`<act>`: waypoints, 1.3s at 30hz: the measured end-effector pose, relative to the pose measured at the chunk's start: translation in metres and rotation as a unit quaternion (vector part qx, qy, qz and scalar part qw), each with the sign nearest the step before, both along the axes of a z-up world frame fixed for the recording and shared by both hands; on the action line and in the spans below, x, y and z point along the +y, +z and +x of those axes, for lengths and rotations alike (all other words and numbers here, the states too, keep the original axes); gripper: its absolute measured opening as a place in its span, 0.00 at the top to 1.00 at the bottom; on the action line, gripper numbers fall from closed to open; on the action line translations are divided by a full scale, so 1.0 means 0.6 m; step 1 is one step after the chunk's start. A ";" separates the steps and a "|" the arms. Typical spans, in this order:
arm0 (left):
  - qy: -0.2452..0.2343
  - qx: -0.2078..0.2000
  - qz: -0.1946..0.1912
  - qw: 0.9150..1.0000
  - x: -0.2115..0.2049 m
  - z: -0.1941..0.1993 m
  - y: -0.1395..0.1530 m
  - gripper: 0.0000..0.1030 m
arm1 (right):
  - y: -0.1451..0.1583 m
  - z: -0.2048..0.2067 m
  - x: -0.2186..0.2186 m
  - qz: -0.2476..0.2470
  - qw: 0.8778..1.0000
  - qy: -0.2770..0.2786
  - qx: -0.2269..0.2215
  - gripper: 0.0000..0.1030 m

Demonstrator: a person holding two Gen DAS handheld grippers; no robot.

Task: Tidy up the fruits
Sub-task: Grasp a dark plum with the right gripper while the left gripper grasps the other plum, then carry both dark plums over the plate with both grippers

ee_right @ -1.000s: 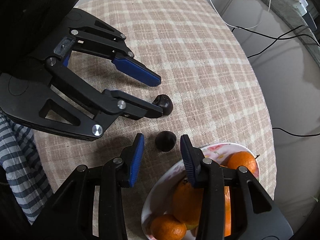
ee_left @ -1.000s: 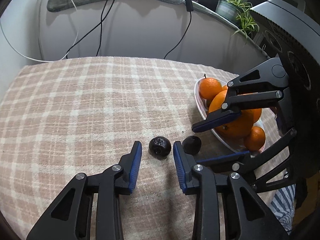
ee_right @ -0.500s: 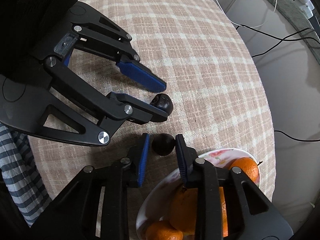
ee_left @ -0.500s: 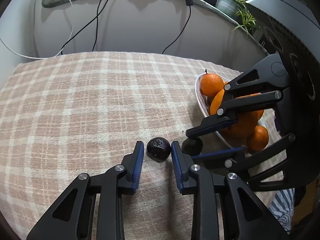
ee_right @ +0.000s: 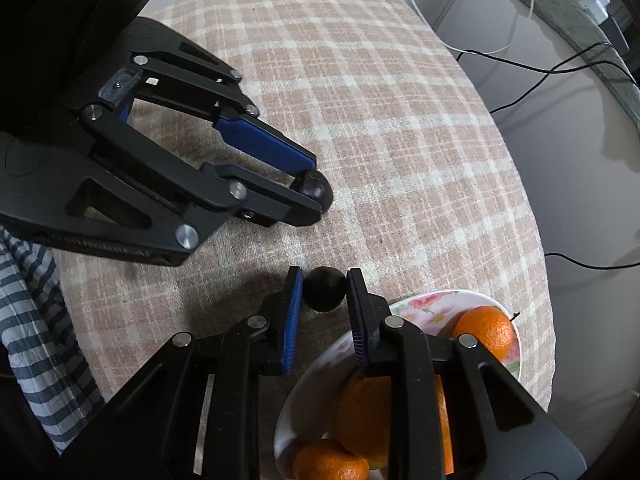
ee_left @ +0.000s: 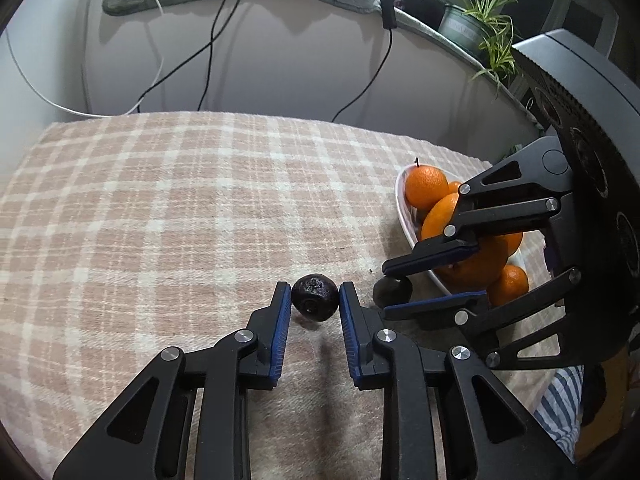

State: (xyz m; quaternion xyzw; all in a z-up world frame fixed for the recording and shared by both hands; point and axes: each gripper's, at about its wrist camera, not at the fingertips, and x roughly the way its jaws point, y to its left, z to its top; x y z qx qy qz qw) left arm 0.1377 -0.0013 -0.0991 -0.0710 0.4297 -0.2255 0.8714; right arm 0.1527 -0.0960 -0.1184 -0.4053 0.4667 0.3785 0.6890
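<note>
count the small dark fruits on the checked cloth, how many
2. One dark fruit sits between the left gripper pads; the other dark fruit is between the right gripper pads, beside the bowl of oranges. More may hide in the bowl.

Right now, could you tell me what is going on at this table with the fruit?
A person is sorting fruit with a handheld gripper in each hand. The left gripper has just closed on a wrinkled dark fruit lying on the checked tablecloth. The right gripper has just closed on a second, smoother dark fruit beside the floral plate of oranges. Both dark fruits look to be resting on the cloth, not yet lifted.
</note>
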 end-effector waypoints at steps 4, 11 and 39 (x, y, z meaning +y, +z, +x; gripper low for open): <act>0.007 -0.006 -0.001 1.000 0.005 -0.007 0.009 0.78 | 0.017 0.000 -0.007 0.023 1.000 -0.007 -0.003 0.78; 0.016 -0.017 -0.003 1.000 0.016 -0.019 0.028 0.78 | 0.056 -0.005 -0.027 0.078 0.996 -0.033 -0.013 0.78; -0.041 -0.065 -0.013 0.997 -0.110 -0.067 0.098 0.78 | 0.152 -0.021 -0.293 0.300 0.928 -0.216 -0.035 0.78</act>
